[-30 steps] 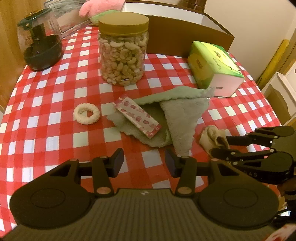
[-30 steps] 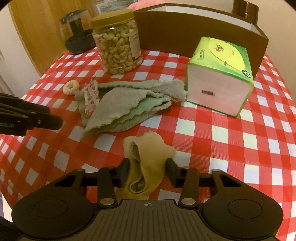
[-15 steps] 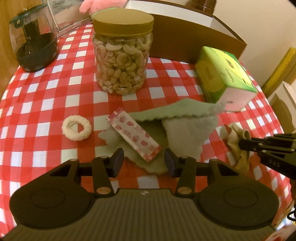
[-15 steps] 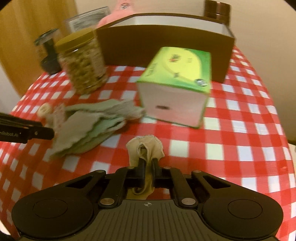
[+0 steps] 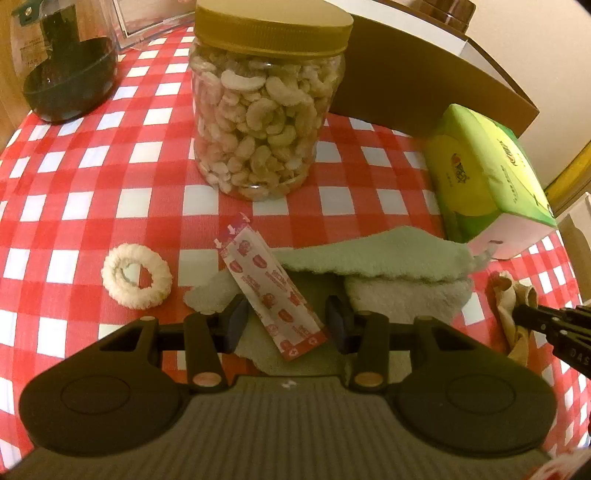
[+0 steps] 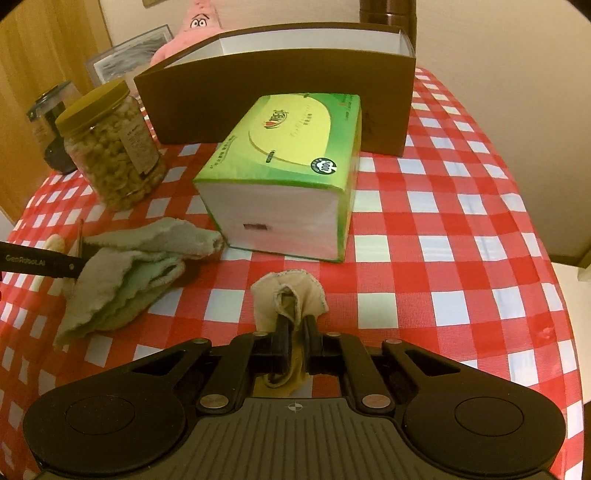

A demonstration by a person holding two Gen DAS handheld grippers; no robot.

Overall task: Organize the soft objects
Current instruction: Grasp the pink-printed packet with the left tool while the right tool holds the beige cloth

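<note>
My right gripper is shut on a beige sock, whose bunched top sticks out above the pads; in the left wrist view the sock shows at the right edge. My left gripper hovers low over a crumpled green towel with a pink printed packet lying on it. Its jaws are closing, the packet and the towel's edge lie between them, and the pads touch neither. A white fuzzy ring lies on the checked cloth left of the towel.
A cashew jar stands behind the towel and a green tissue pack to its right. An open brown box sits at the back, with a pink plush behind it. A dark glass pot is far left.
The right gripper shut on the sock and carried it off the cloth, turning toward the tissue pack and box. The left gripper came forward and down over the towel and packet.
</note>
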